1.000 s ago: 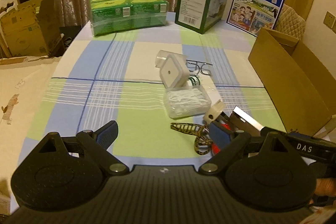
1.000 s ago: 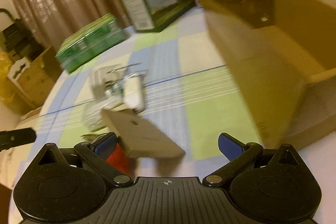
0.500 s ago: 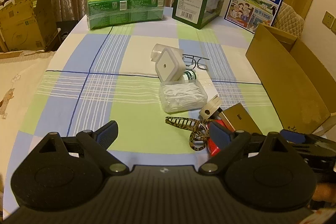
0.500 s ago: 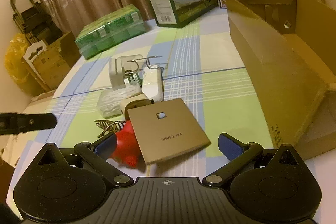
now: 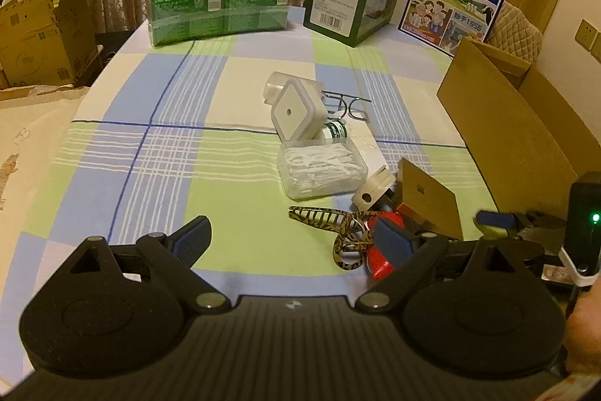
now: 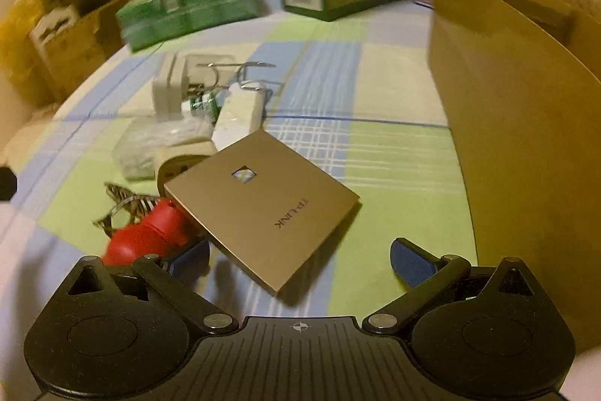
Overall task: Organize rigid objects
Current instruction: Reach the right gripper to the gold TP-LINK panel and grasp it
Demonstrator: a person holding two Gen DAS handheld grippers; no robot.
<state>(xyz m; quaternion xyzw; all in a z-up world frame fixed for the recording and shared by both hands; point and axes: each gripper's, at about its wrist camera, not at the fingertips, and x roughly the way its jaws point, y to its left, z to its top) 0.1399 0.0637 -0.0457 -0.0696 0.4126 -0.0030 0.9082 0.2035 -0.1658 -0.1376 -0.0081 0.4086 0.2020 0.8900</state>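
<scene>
Checked cotton tablecloth [image 5: 150,153], pale green, blue and cream, covers the table; all loose items sit in one cluster right of centre.

Left gripper [image 5: 289,239]: jaws wide apart, holding nothing, hovering above bare cloth just short of the cluster.

Items, left to right in the left wrist view:
- White square plug-in light [image 5: 296,111], smooth plastic, rounded corners, tilted on edge.
- Clear lidded tub [image 5: 323,170], hard plastic, packed with white picks.
- Leopard-print hair clip [image 5: 330,218], toothed, thin, curved.
- Red rounded plastic piece [image 6: 146,237], glossy; use unclear.
- Gold square plate [image 6: 263,202], flat brushed finish, small square hole, printed lettering; propped aslant on the red piece and a beige plug, one corner raised.
- Open cardboard box [image 6: 507,138], stiff brown walls, at far right.

Right gripper [image 6: 300,258]: jaws wide apart, empty, straddling the plate's near corner.

Handling judgement: the plate is thin and slick; pinch across opposite edges, squarely, well in from the corner, then lift clear before swinging towards the box.
</scene>
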